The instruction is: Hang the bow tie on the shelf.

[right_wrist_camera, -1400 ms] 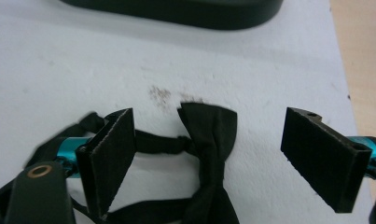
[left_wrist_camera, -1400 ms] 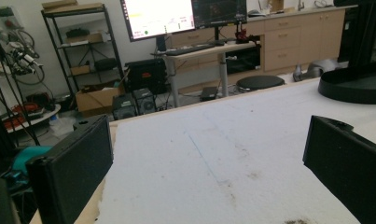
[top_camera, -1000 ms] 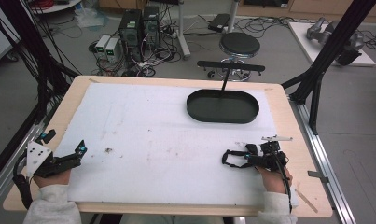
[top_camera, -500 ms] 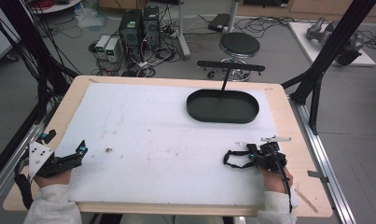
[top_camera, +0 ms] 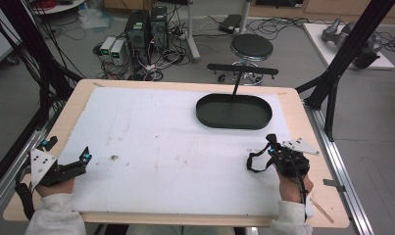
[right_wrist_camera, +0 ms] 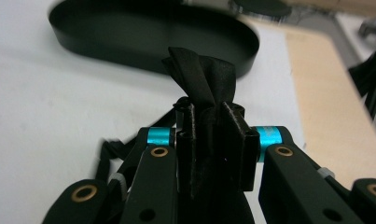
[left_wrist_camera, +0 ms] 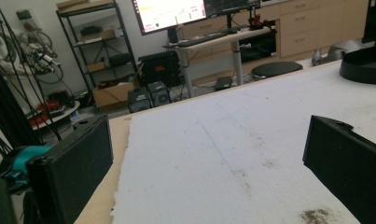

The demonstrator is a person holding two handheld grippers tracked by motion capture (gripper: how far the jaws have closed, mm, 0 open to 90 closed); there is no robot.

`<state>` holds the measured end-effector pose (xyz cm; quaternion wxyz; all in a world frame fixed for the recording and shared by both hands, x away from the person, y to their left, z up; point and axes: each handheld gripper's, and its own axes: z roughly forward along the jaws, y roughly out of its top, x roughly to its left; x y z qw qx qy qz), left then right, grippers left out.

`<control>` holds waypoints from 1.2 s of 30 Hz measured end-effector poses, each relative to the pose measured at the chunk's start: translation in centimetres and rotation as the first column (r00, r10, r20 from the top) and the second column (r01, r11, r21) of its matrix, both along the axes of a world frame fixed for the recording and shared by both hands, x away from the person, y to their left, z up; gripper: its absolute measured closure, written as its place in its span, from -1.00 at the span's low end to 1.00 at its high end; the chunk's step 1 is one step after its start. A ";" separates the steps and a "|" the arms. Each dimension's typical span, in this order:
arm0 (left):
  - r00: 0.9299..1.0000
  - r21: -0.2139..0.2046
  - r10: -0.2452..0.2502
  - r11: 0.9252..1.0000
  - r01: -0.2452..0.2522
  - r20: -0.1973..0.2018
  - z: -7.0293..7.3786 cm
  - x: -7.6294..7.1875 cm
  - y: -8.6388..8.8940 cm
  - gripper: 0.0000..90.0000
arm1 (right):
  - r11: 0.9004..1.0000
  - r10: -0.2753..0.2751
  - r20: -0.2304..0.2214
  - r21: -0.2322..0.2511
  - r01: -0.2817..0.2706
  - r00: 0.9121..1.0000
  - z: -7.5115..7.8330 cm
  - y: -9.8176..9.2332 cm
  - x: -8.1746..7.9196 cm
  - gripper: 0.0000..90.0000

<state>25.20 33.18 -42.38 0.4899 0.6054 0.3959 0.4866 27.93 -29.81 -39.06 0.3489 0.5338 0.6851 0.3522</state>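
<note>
- My right tool: jaws pressed together on a folded black fabric strap, near the black oval plastic tray; I judge the loose loop could snag or slip.
- My left tool: jaws spread, empty, over the white foam-covered worktop.

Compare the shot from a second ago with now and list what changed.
Hardly anything. The right claw stays shut on the black strap, drifting at most slightly toward the person. The left claw remains open and low over the white mat. The black tray has not moved.
</note>
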 end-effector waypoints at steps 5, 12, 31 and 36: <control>1.000 -0.006 -0.006 1.000 0.006 0.008 0.0 -0.1 0.1 -0.96 | 1.000 0.005 0.113 -0.002 -0.005 0.994 2.3 0.6 -0.8 0.69; 1.000 -0.012 0.001 1.000 0.000 0.012 -0.1 -0.2 0.3 -0.96 | 0.999 0.013 0.300 -0.034 -0.003 0.954 5.7 1.5 -2.0 0.69; 0.999 -0.020 0.016 1.000 -0.016 0.028 -0.2 -0.7 0.6 -0.96 | 0.985 0.131 0.495 -0.166 -0.055 0.859 10.2 5.8 2.4 0.69; 0.999 -0.021 0.016 1.000 -0.016 0.030 -0.2 -0.9 0.6 -0.96 | 0.986 0.139 0.515 -0.154 -0.068 0.846 10.8 6.4 4.0 0.69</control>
